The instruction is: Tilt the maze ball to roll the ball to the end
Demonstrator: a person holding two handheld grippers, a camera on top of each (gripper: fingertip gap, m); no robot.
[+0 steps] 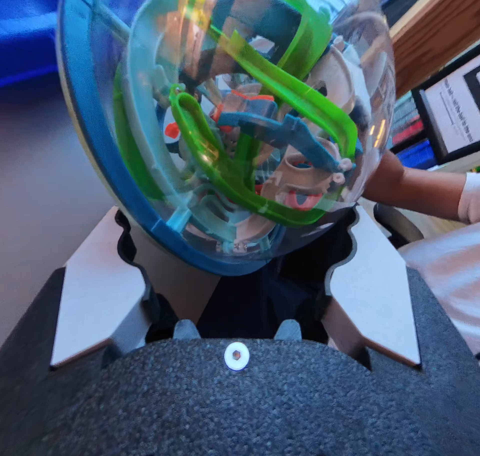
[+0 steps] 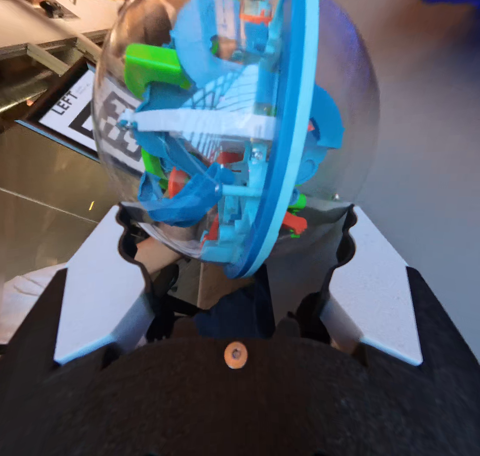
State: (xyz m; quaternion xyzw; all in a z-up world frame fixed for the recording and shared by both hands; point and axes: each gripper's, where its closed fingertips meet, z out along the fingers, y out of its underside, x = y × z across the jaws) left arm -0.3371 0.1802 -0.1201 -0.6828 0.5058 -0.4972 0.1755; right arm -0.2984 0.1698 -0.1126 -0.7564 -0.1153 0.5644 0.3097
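The maze ball (image 1: 233, 121) is a clear sphere with a blue ring around its middle and green, blue and orange tracks inside. It fills the upper part of both views and is held up in the air. My left gripper (image 1: 237, 215) is open wide, its white fingers (image 1: 104, 256) cupping the sphere's underside at the tips. My right gripper (image 2: 235, 209) is also open wide and cups the maze ball (image 2: 220, 121) from the opposite side, the blue ring (image 2: 288, 131) running nearly upright. The small rolling ball cannot be made out in the blur.
A person's hand and white sleeve (image 1: 405, 183) reach in from the right in the left wrist view, with a black-framed marker card (image 1: 452, 111) and a wooden panel (image 1: 436, 28) behind. The right wrist view shows a marker card (image 2: 78, 116) through the sphere and a grey floor (image 2: 46, 173).
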